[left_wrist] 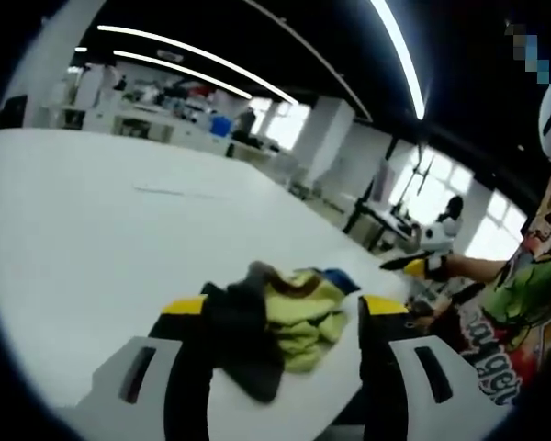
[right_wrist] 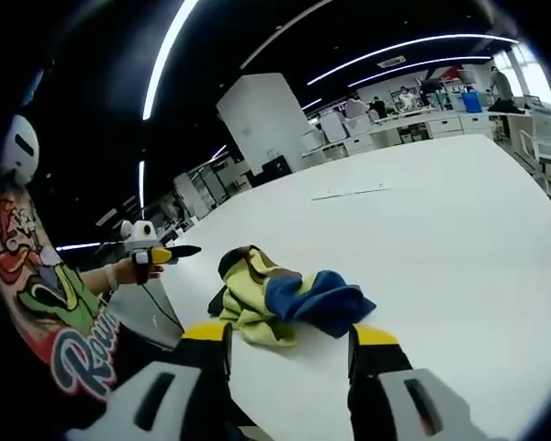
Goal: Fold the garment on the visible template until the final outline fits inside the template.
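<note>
A crumpled garment (left_wrist: pixel 294 317) in yellow-green, dark grey and blue lies near the edge of the white table (left_wrist: pixel 119 239). In the left gripper view my left gripper (left_wrist: pixel 283 308) is open, its yellow-tipped jaws standing either side of the garment's near end, and a dark fold hangs over the left jaw. In the right gripper view the garment (right_wrist: pixel 285 299) lies just beyond my right gripper (right_wrist: pixel 291 333), which is open with nothing between its jaws. A faint thin line (right_wrist: pixel 349 193) marks the table farther out.
A person in a colourful printed shirt (right_wrist: pixel 55 303) stands at the table's edge, holding both grippers. The other gripper shows in each view, the right gripper (left_wrist: pixel 422 266) and the left gripper (right_wrist: pixel 161 254). Desks and office equipment (left_wrist: pixel 165 110) stand beyond the table.
</note>
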A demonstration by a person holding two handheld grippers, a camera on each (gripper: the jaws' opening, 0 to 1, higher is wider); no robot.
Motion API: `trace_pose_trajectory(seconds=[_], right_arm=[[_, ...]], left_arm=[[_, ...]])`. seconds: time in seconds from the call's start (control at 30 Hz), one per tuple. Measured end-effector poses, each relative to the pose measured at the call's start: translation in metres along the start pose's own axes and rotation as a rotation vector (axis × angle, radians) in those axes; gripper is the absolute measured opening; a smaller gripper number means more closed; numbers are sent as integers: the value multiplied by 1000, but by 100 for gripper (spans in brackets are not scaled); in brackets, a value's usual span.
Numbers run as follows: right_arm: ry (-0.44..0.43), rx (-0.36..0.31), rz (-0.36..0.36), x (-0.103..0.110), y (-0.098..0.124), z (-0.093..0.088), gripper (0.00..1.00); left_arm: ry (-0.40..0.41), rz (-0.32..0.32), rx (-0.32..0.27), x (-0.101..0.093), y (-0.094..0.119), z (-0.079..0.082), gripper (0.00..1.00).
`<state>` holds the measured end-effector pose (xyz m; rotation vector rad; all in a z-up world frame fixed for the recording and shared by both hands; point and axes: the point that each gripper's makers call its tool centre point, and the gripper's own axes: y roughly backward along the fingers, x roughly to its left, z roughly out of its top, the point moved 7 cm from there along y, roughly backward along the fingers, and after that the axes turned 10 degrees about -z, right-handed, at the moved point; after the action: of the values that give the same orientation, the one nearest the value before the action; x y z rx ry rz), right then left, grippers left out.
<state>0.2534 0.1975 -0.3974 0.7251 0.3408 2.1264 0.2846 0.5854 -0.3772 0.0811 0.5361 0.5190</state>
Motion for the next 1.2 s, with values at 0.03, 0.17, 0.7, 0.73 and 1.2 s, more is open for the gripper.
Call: trace_pose_trajectory(seconds=[0.03,0.17,0.7,0.73,1.2], right_arm=[[2,-1,3,1,0,0,47],[-6,-3,9,2,0,1,44],[-2,13,7,2,2,1,46],[1,16,8,2,1,1,46],[19,-12,-20,-2,-3,7,86]], left_arm=[[-1,-2,0,0,1,0,56],[0,7,4,1,3,-3,56],[-45,21,77,10,2,-6,56],[-58,20,87,10,2,-5,57],[-219,96,221,26,5,-12,99]])
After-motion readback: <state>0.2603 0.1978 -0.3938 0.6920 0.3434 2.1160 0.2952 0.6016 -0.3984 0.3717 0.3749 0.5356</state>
